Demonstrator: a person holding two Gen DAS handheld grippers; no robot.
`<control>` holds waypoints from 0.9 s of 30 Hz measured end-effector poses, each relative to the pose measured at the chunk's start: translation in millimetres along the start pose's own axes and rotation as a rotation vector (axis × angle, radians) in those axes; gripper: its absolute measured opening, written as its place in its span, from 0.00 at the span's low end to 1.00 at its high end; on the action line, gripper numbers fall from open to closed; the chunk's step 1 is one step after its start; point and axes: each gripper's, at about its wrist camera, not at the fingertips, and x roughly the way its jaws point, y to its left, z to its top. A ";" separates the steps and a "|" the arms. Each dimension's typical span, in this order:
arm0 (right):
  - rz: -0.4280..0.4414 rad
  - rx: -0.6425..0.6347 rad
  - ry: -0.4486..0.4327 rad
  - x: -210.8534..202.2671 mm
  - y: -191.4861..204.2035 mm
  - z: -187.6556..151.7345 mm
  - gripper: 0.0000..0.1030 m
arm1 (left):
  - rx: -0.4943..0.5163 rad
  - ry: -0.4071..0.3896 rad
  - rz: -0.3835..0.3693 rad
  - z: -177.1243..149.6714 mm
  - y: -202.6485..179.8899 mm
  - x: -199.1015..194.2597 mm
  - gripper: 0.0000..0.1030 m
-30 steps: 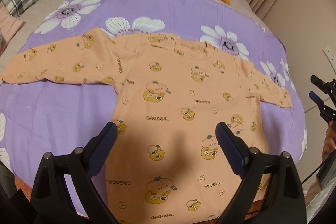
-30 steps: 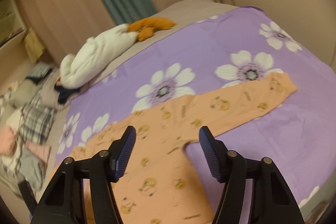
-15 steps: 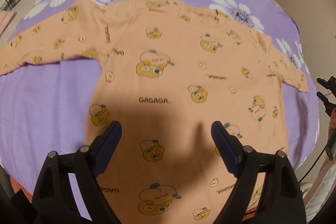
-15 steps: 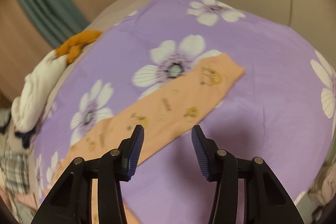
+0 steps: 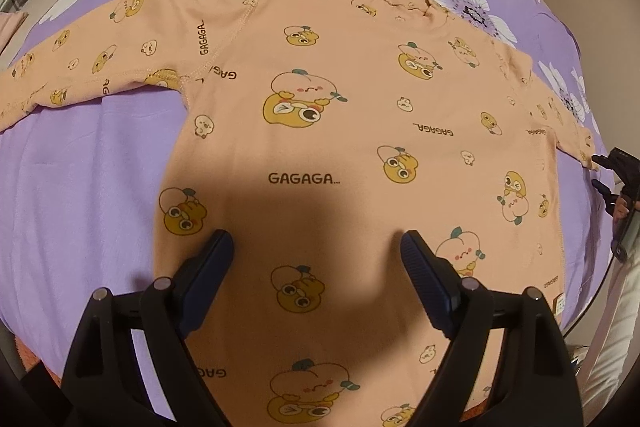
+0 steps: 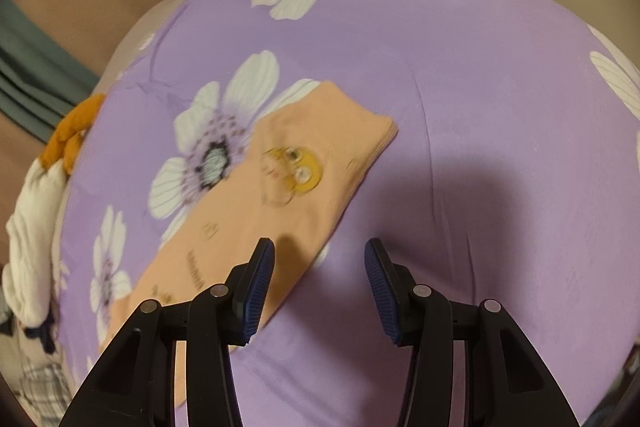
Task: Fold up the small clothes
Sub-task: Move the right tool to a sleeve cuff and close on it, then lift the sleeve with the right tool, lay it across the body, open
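Left fingers (image 5: 224, 251) wide above shirt (image 5: 360, 147), right fingers (image 6: 264, 259) half-spread, empty, near cuff (image 6: 340, 131). Risk: pinch grabs bedsheet (image 6: 500, 107) with sleeve, dragging shirt askew.

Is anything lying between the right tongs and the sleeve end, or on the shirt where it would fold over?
Nothing visible. The right tongs stand open just short of the sleeve, with only bare bedspread around it. The shirt lies flat with nothing on it.
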 end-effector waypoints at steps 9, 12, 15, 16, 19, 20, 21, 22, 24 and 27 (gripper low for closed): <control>0.013 0.067 -0.054 11.3 -16.7 24.9 0.11 | -0.024 -0.006 -0.037 4.9 4.4 -0.5 0.83; 0.008 0.032 -0.072 10.0 -15.4 27.3 0.06 | -0.030 -0.017 -0.049 6.8 4.7 -3.6 0.82; -0.012 -0.022 -0.142 -8.6 -4.4 26.9 0.06 | -0.055 -0.029 -0.079 11.5 8.1 -11.5 0.81; -0.007 -0.048 -0.171 -17.8 1.7 27.1 0.06 | -0.064 -0.037 -0.085 13.7 9.7 -15.4 0.81; 0.004 -0.153 -0.244 -51.7 34.0 29.4 0.06 | -0.071 -0.091 -0.081 18.1 13.2 -31.9 0.81; 0.009 -0.195 -0.266 -60.8 47.1 29.1 0.06 | -0.072 -0.110 -0.076 20.0 14.3 -37.6 0.81; 0.010 -0.242 -0.288 -72.6 60.8 27.2 0.06 | -0.074 -0.130 -0.070 20.9 16.3 -43.6 0.81; 0.011 -0.284 -0.311 -81.7 75.2 26.0 0.06 | -0.079 -0.152 -0.065 22.0 18.2 -50.4 0.81; 0.033 -0.354 -0.349 -99.0 100.3 17.8 0.06 | -0.087 -0.175 -0.062 23.5 22.2 -58.5 0.81; 0.087 -0.446 -0.383 -117.4 139.8 2.2 0.06 | -0.102 -0.204 -0.066 25.6 29.1 -68.8 0.81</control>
